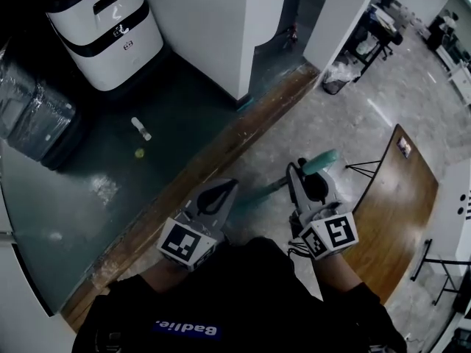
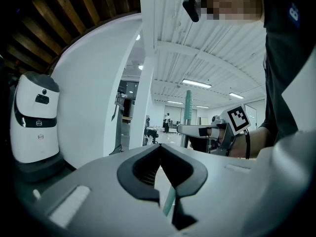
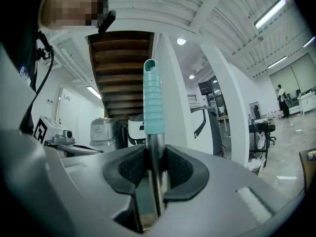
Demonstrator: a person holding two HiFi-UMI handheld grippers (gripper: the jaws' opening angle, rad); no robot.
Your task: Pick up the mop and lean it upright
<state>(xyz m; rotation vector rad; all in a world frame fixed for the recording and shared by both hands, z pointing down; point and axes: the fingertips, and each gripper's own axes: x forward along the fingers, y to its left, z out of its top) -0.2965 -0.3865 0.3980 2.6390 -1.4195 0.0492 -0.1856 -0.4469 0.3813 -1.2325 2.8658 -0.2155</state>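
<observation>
Marble floor (image 1: 353, 123), wood strip (image 1: 221, 149), dark mat (image 1: 184, 101) at upper left.
Right hand-held gripper (image 3: 157, 167) pinches the mop (image 3: 152, 98) on its shaft below the teal grip, centre frame. Left hand-held gripper (image 2: 160, 149) has its jaws pressed together, empty, beside the lower shaft. White robot (image 1: 107, 28) stands at upper left.

Head view dim, dark corners; gripper views bright under ceiling strip lights (image 2: 196, 83), strong fisheye bending.

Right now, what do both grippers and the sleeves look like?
The left gripper and right gripper have light grey shells, black V-shaped pads, and each a white cube with black square markers. The sleeves are dark.
</observation>
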